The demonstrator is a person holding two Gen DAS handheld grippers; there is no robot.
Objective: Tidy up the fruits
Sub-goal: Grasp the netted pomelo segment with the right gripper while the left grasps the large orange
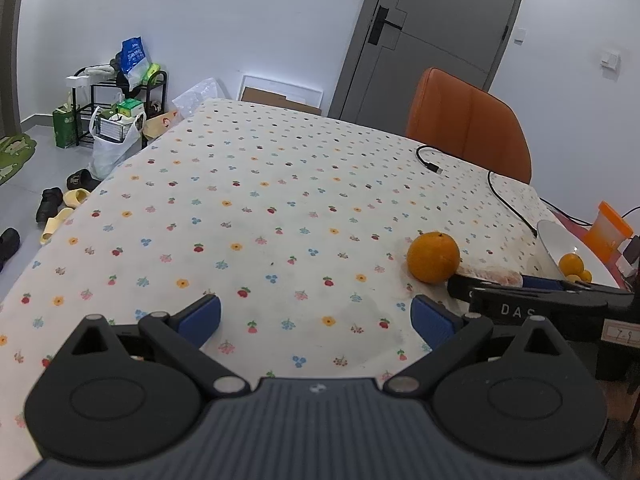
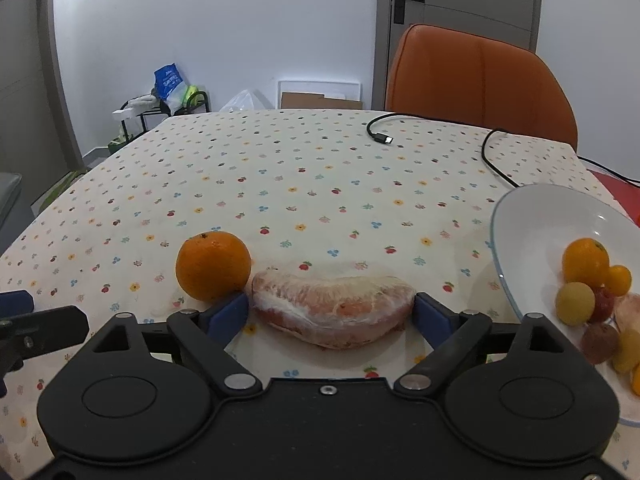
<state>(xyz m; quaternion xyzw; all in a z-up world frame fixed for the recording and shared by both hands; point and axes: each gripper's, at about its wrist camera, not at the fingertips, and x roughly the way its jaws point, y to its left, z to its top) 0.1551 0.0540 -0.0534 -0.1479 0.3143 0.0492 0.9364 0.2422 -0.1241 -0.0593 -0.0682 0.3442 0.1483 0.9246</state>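
The step in hand is the pick of the pomelo wedge, a peeled, pinkish segment lying on the tablecloth. The right gripper straddles it lengthwise, jaws spread wide, one blue pad at each tip of the wedge; the right pad looks to be at or just off the tip, the left pad just beside the other end, and I cannot tell whether either presses yet. The wedge lies flat on the cloth, so it is not held.

An orange sits just ahead of the left pad, touching or nearly touching the wedge. The bowl, already holding several small fruits, is off to the gripper's right.

The left gripper hangs wide open over bare cloth, holding nothing.

Next, I judge, the jaws must close gently along the wedge, since it looks soft, without nudging the orange, then lift and carry it right to the bowl.
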